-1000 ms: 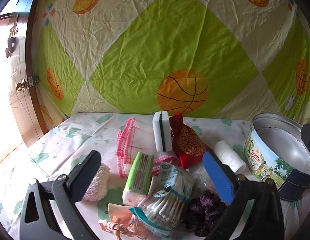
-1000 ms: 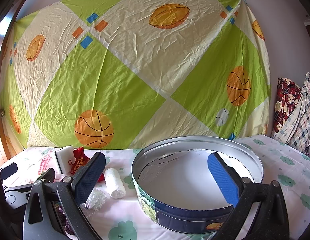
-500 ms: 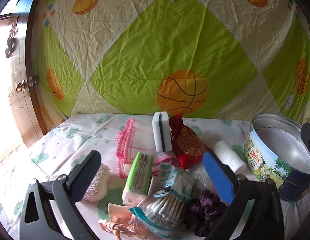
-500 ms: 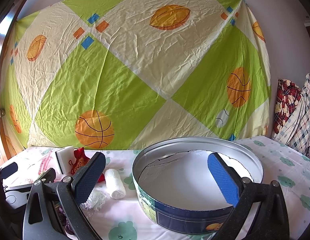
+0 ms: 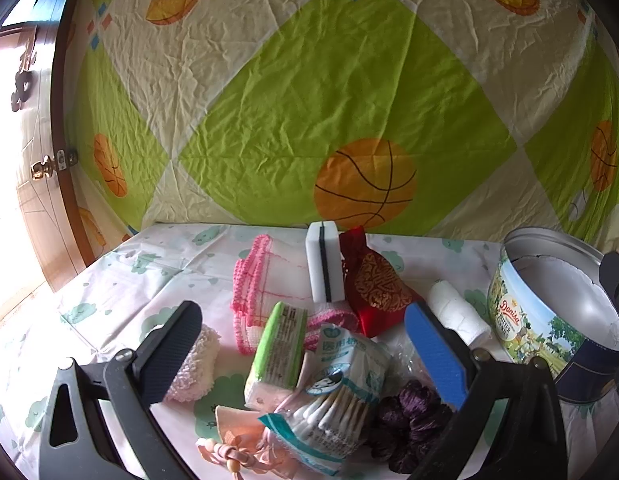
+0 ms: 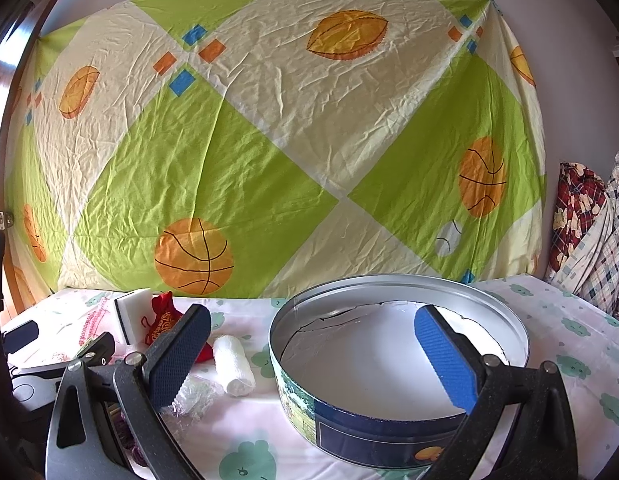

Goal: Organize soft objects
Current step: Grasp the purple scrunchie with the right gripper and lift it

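Round tin [image 6: 397, 432] open, paper liner [image 6: 369, 364] only inside

Wide bare stretch of desk [image 5: 121, 280] toward 10 o'clock of the left tool [image 5: 305, 344], open for passage. Dead ahead at 12 o'clock, packed clutter: green-edged pack [image 5: 275, 354], cotton-swab bag [image 5: 341, 392], upright white sponge [image 5: 324, 266], red pouch [image 5: 375, 284], pink-trimmed cloth [image 5: 265, 280], all touching or just beside one another. Fluffy pink puff [image 5: 193, 364] pressed against the left pad at 9 o'clock; purple bundle [image 5: 409, 412] under the blue pad at 4 o'clock. White roll [image 5: 457, 312] between pile and round tin [image 5: 521, 320] at 2 o'clock, narrow gap only. Inside the tin [image 6: 389, 364], roomy open well, rim wall [image 6: 349, 436] in front of the right tool [image 6: 309, 364]. Clear desk at 3 o'clock [image 6: 581, 344].
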A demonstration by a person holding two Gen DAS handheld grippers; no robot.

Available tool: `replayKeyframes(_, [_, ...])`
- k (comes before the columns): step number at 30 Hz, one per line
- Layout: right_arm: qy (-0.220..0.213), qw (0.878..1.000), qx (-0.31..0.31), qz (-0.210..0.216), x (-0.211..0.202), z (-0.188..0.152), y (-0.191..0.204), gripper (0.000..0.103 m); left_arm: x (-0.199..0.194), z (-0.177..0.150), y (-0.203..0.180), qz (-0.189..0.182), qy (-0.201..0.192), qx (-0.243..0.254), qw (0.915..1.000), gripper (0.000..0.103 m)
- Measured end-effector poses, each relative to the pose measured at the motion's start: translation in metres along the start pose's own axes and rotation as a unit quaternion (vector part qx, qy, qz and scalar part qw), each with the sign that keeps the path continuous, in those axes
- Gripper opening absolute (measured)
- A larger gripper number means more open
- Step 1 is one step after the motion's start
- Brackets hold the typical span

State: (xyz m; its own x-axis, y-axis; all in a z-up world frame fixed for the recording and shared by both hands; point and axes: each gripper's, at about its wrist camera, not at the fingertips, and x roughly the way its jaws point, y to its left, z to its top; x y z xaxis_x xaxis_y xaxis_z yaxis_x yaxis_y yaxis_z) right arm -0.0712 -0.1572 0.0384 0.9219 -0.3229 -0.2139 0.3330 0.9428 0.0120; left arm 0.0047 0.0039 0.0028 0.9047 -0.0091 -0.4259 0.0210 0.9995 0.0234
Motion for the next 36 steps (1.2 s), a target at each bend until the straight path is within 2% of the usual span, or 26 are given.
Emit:
replayKeyframes(7, [-0.001,1.0,-0.01,0.012,-0.002,-0.002,0.003,0.103,0.0,-0.003,0.004,0.003,0.009,0.001,1.0,0.103])
replayKeyframes(13, [0.031,0.998,-0.024,0.05,0.005,-0.005,0.01,0.102,-0.005,-0.014,0.027,0.033,0.048,-0.001,0.9983,0.103])
replayKeyframes(16, [0.065,0.993,-0.034,0.095,0.011,-0.009,0.019,0.091,-0.016,-0.021,0.052,0.049,0.058,-0.018,0.9969,0.103])
replayKeyframes(17, [0.078,0.99,-0.041,0.111,0.013,-0.012,0.024,0.086,-0.02,-0.023,0.061,0.052,0.059,-0.025,0.9966,0.103])
replayKeyframes(20, [0.116,0.978,-0.065,0.164,0.019,-0.02,0.041,0.077,-0.032,-0.028,0.084,0.066,0.055,-0.037,0.9957,0.103])
replayKeyframes(22, [0.147,0.964,-0.078,0.21,0.022,-0.027,0.055,0.077,-0.036,-0.03,0.095,0.069,0.059,-0.031,0.9954,0.103])
replayKeyframes(25, [0.186,0.944,-0.099,0.253,0.028,-0.038,0.077,0.077,-0.04,-0.036,0.105,0.069,0.069,-0.026,0.9949,0.103])
replayKeyframes(28, [0.234,0.926,-0.122,0.269,0.041,-0.049,0.096,0.075,-0.04,-0.041,0.107,0.059,0.079,-0.027,0.9947,0.103])
replayKeyframes(29, [0.247,0.921,-0.127,0.273,0.044,-0.051,0.099,0.069,-0.04,-0.042,0.105,0.058,0.082,-0.025,0.9947,0.103])
replayKeyframes(30, [0.256,0.917,-0.13,0.277,0.048,-0.053,0.101,0.052,-0.04,-0.043,0.104,0.056,0.083,-0.023,0.9947,0.103])
replayKeyframes(32, [0.263,0.916,-0.127,0.276,0.05,-0.056,0.101,0.028,-0.039,-0.044,0.099,0.048,0.086,-0.019,0.9949,0.103])
replayKeyframes(36, [0.259,0.915,-0.126,0.284,0.042,-0.055,0.095,0.021,-0.035,-0.045,0.094,0.029,0.1,-0.026,0.9942,0.103])
